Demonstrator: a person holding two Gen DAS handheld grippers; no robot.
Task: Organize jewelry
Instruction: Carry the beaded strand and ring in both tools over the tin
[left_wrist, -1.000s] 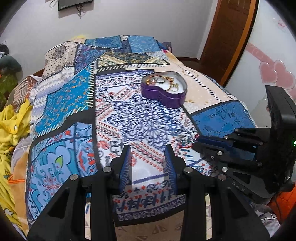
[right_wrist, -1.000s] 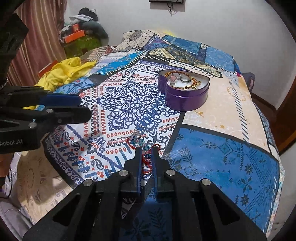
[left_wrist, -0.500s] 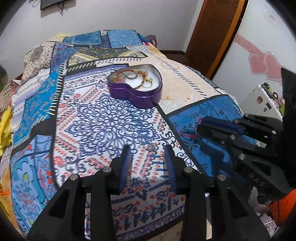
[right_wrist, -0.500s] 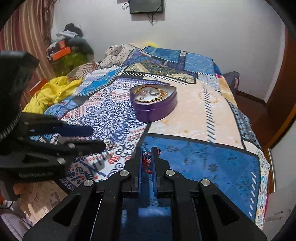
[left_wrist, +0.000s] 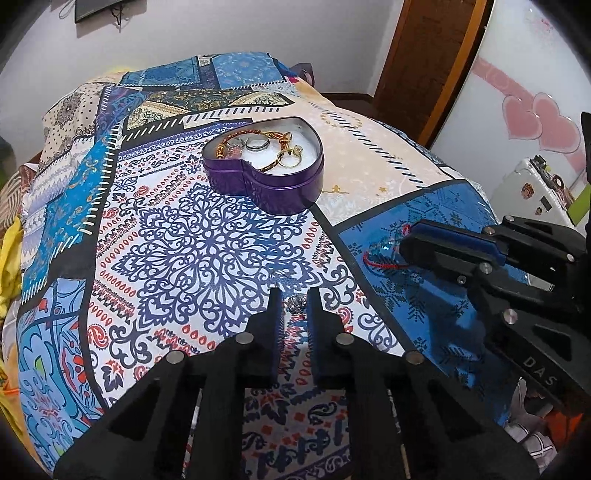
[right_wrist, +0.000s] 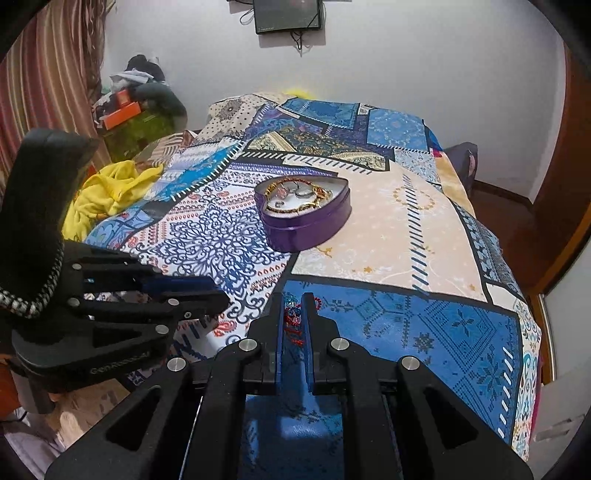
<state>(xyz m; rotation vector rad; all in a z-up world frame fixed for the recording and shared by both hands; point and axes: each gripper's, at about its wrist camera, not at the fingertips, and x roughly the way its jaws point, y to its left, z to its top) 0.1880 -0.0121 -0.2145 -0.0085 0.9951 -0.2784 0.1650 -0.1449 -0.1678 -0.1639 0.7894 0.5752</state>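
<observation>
A bed (left_wrist: 369, 155) fills both views, covered by a patchwork bedspread (left_wrist: 207, 243) in blue, cream and red prints. A yellow cloth (right_wrist: 107, 188) lies bunched at the bed's edge, at about ten o'clock in the right wrist view. Near the middle of the bedspread, toward twelve o'clock from both grippers, sits a purple heart-shaped tin (left_wrist: 266, 173), open at the top and holding gold bangles and several rings on a white lining. The left gripper (left_wrist: 293, 299) points down at the white-and-blue patterned patch; its fingers (left_wrist: 275, 306) have just been closing and now stand narrowly apart around a small silvery ornament (left_wrist: 294, 303) that lies on the bedspread between their tips, though whether the pads actually press it cannot be told. The right gripper (right_wrist: 293, 306) is over the blue patch at about three o'clock from the left one, well apart from the tin; its fingers (right_wrist: 308, 314) are closed on a red cord bracelet (right_wrist: 293, 321) with pale blue beads. In the left wrist view that bracelet (left_wrist: 380, 254) hangs out from the right gripper's tips just above the blue patch.
</observation>
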